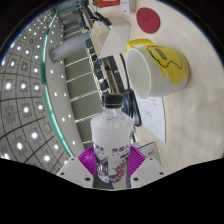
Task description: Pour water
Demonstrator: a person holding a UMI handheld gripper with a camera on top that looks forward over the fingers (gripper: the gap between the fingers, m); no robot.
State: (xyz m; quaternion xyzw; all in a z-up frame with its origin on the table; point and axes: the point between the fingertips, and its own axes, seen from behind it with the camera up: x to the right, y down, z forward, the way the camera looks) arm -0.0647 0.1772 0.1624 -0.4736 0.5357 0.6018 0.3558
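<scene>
Biggest thing in view is the ceiling (pixel 40 90), a dark surface w/ rows of small round lights and a green strip curving thru it, filling the 9 o'clock side; whole scene looks strongly tilted. At 12 to 1 o'clock lies a white table surface (pixel 112 30) w/ a red round disc (pixel 149 17) on it and some reddish item at the far end, too small to ID. Next in size, the yellow mug (pixel 158 66) at approx 2 o'clock from the bottle, white inside, dark squiggle drawn on its side; its mouth faces the bottle, and it's near the cap but not touching it. A dark wedge-shaped object (pixel 150 112) sits just under the mug, can't tell what it is. The clear plastic water bottle (pixel 113 140) is at 6 o'clock, white label w/ small print, white cap (pixel 113 100) on, top pointing toward 12. Gripper (pixel 113 166) is clenched on the bottle's lower body: magenta pads (pixel 92 158) press it from the 8 and 4 o'clock sides, no gap visible either side. Bottle's base is hidden betw the fingers. Water level inside can't be made out.
</scene>
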